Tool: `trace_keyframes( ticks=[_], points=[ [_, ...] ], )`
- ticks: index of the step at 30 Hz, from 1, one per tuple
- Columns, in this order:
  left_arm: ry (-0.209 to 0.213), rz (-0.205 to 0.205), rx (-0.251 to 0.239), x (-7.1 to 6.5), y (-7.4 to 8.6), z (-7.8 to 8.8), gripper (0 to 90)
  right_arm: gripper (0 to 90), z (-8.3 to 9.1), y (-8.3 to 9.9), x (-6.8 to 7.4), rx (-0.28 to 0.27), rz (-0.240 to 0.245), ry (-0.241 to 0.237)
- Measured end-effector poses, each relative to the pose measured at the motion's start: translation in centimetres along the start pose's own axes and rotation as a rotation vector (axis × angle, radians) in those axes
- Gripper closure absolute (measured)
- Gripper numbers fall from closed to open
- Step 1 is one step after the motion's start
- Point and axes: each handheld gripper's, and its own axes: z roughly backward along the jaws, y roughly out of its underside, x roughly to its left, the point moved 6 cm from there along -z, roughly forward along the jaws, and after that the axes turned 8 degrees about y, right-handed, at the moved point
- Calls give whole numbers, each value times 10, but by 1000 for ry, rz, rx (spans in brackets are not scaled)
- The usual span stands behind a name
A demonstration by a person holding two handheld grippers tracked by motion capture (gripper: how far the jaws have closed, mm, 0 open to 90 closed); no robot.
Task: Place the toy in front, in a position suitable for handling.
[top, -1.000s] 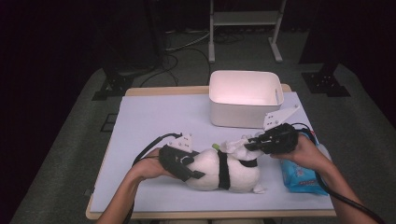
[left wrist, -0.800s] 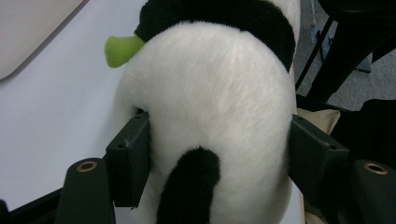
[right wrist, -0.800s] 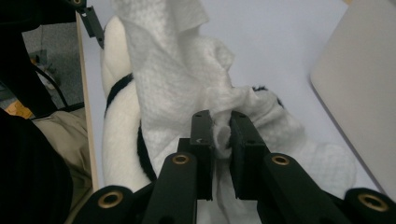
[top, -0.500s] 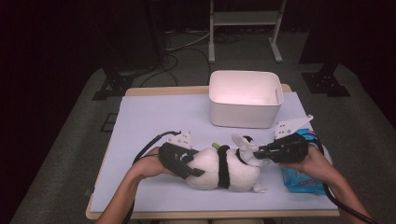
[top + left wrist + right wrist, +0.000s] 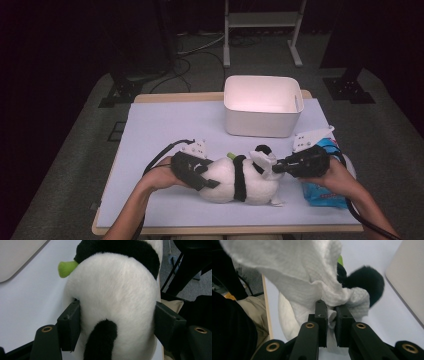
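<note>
A black-and-white panda plush (image 5: pixel 240 180) lies on its side on the pale blue mat (image 5: pixel 165 125), with a green piece (image 5: pixel 231 155) at its neck. My left gripper (image 5: pixel 207 177) is shut on the plush's white rump (image 5: pixel 117 290), a pad pressing into each side of it. From the right, my right gripper (image 5: pixel 280 167) is shut on a white wipe (image 5: pixel 264 161) by the panda's head. In the right gripper view the wipe (image 5: pixel 294 270) bunches between the pads and drapes over the plush, beside a black ear (image 5: pixel 364 282).
A white bin (image 5: pixel 262 105) stands at the back right of the mat. A blue pack of wipes (image 5: pixel 325 192) lies under my right hand near the table's right front edge. The person's forearms come in from the front edge.
My right gripper has moved a little right and toward the front edge with the wipe still in it. The left gripper and the panda have stayed put.
</note>
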Motion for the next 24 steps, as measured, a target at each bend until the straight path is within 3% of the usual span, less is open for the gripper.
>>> trace_keyframes(
  ticks=[10,15,24],
  points=[
    [-8,4,-1,-1,-8,0,322,816,-11,-28,7,18,82,-13],
    [-10,-20,3,-3,-15,0,325,816,-21,-40,11,42,119,-20],
    [-16,-35,8,-5,-23,-1,325,814,-32,-50,15,80,151,-30]
  ],
)
